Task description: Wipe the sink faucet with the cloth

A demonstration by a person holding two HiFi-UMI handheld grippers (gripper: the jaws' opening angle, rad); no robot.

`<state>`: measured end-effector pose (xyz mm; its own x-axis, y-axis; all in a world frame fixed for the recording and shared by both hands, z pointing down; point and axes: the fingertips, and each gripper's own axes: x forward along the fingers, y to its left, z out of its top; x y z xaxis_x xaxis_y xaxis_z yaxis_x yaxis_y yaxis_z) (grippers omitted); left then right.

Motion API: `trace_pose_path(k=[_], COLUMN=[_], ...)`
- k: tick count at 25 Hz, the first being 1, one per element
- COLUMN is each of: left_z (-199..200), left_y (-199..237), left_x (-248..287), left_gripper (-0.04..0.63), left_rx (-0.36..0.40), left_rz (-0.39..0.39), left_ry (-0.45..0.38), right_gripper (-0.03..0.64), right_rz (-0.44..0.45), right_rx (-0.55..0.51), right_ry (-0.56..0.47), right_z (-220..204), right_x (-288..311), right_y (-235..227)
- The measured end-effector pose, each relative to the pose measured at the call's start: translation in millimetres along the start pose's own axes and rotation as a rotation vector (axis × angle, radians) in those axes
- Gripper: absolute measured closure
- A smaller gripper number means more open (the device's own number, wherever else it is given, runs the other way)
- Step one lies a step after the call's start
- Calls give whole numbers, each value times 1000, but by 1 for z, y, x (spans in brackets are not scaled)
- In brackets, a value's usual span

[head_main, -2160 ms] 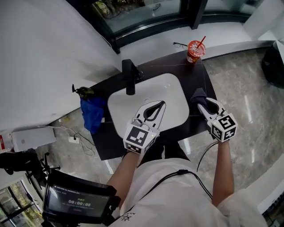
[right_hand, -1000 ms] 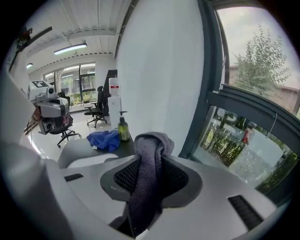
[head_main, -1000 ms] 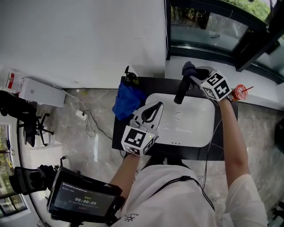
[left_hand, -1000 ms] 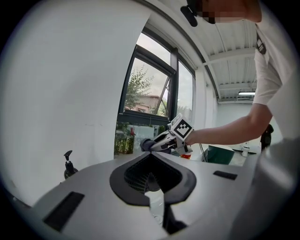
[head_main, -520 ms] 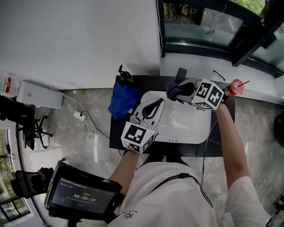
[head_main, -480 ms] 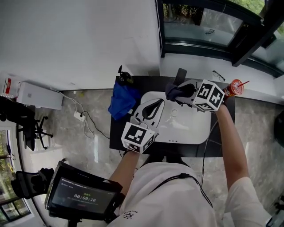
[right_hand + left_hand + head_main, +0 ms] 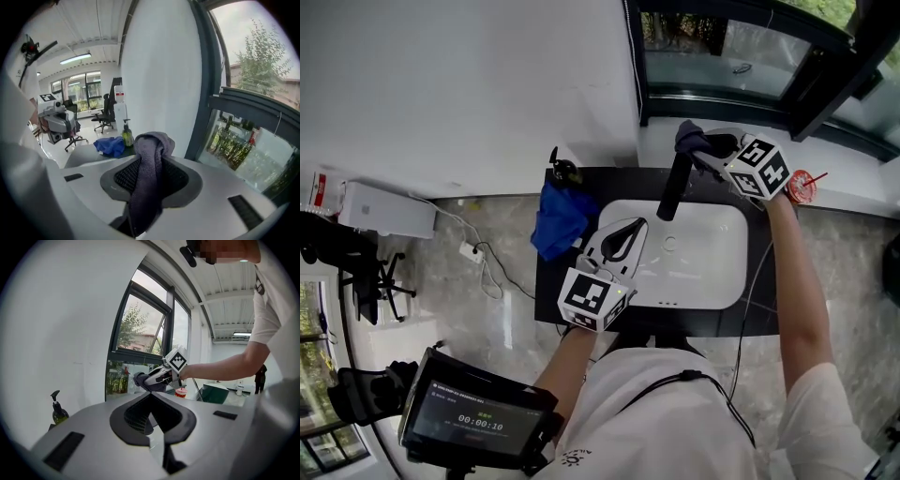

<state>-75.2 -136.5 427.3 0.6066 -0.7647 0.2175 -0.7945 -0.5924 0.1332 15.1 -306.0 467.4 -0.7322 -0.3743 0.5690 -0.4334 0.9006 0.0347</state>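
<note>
Your right gripper (image 7: 705, 150) pinches the gray cloth (image 7: 687, 137) between its jaws, with the cloth bunched at the far end of the black faucet (image 7: 668, 192), by the back rim of the white sink (image 7: 712, 272). Your left gripper (image 7: 630, 230) hovers over the sink's left edge, jaws pressed together and holding nothing. A blue rag (image 7: 557, 217) lies on the counter left of the sink.

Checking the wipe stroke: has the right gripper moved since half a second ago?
Yes. Against the faucet, the right gripper with the cloth went from over the spout to its window-side end.
</note>
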Motion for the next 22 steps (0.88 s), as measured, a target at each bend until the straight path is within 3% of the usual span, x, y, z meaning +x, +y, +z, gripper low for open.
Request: trace_pose_path(k=[8,10,13,16,19,22], left_z=[-1,-2,-5,-5,-4,-3], left_y=[-1,-1,-3,-4,-6,-5], left_x=[2,3,3,3,5,4], left_gripper=[601,601,601,601,601,601], left_rx=[1,1,-2,-6,-4,-1], left_rz=[-5,-8,-13,-16,-20,-18], left_ry=[-3,-1,2,5,2,0], right_gripper=[496,497,497,497,497,497], right_rz=[-5,27,94,217,321,272], right_rx=[-79,-80,-167,-234,-196,-121], right_ry=[127,129,175,210,159,46], right_z=[-29,-31,-36,-40,-32,-8], right_x=[24,21,16,11,2,-4], right_y=[19,29,55,94,116,99])
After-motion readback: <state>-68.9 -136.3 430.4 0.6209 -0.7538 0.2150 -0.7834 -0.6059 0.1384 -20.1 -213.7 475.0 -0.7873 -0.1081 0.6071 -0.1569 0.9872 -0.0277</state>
